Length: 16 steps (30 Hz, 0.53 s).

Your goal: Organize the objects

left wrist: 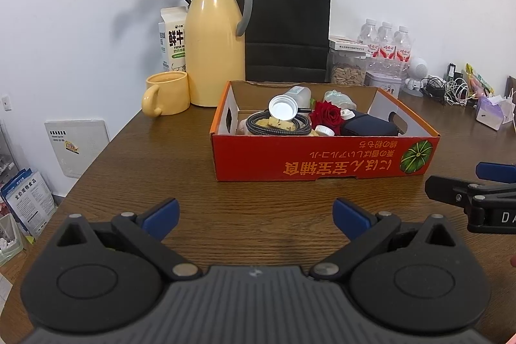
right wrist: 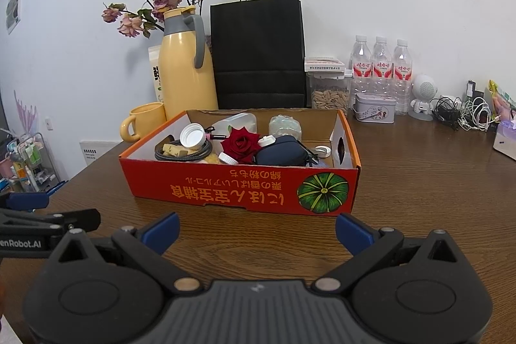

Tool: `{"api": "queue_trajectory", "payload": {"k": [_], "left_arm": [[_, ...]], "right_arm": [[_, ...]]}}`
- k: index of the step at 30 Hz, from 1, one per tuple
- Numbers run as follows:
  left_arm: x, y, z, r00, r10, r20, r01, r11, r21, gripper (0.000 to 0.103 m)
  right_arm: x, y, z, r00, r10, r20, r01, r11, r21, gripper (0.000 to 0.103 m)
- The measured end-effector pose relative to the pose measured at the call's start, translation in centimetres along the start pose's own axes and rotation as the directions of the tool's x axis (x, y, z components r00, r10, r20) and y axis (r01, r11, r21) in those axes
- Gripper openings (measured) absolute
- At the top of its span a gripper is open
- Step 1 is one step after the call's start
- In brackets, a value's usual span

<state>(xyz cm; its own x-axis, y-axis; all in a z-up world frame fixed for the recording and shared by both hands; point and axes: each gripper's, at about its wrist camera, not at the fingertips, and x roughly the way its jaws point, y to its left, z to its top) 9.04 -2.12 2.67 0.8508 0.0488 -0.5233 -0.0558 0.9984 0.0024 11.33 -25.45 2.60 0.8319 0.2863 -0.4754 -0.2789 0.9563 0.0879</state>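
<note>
Claws first: the left claw [left wrist: 256,216] has its blue-padded fingers spread wide with nothing between them, poised low over bare wood, and the right claw [right wrist: 258,231] is just as wide and just as empty, side by side with it. Both face the orange box [right wrist: 245,186], which sits near them on the brown worktop [left wrist: 180,170].

The task's things lie inside that box, heaped together: a red rose [right wrist: 241,143], a dark blue pouch [right wrist: 282,152], a coiled braided cable [left wrist: 277,123] with a white cap [left wrist: 283,107] resting on it, a clear bottle [right wrist: 237,121] on its side, and a small white ring [right wrist: 322,150] in the right corner. This would fit either a loose collection about to be sorted or one already gathered into the box (one moment cannot settle which).

Whichever it is, any reach into the box is best made from above, clear of the cardboard rim, taking top-lying pieces such as the cap before anything tangled in the cable; the rose would likely want a light pinch.

Writing: the box front shows upside-down yellow Japanese characters and a green pumpkin drawing. The milk carton [left wrist: 172,41] behind the yellow jug [left wrist: 216,47] reads "FRESH M…". In the right wrist view the left tool's body shows "enRobot.AI". The water bottles [right wrist: 380,66] carry red labels too small to read.
</note>
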Motion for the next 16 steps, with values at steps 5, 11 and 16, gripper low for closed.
{"api": "queue_trajectory", "payload": {"k": [5,11,16], "left_arm": [[0.13,-0.01,0.07,1.0,0.002,-0.001,-0.002,1.0,-0.001,0.103],[0.11,-0.11,0.06,1.0,-0.001,0.0,0.001,1.0,0.003,0.103],[0.04,-0.08,-0.02,1.0,-0.005,0.001,0.005,1.0,0.005,0.103]], "right_arm": [[-0.18,-0.11,-0.2,1.0,-0.001,-0.002,0.001,1.0,-0.001,0.103],[-0.13,-0.26,-0.39,1.0,-0.002,-0.004,0.002,1.0,-0.001,0.103],[0.08,-0.29,-0.57,1.0,-0.004,-0.008,0.004,1.0,0.0,0.103]]}}
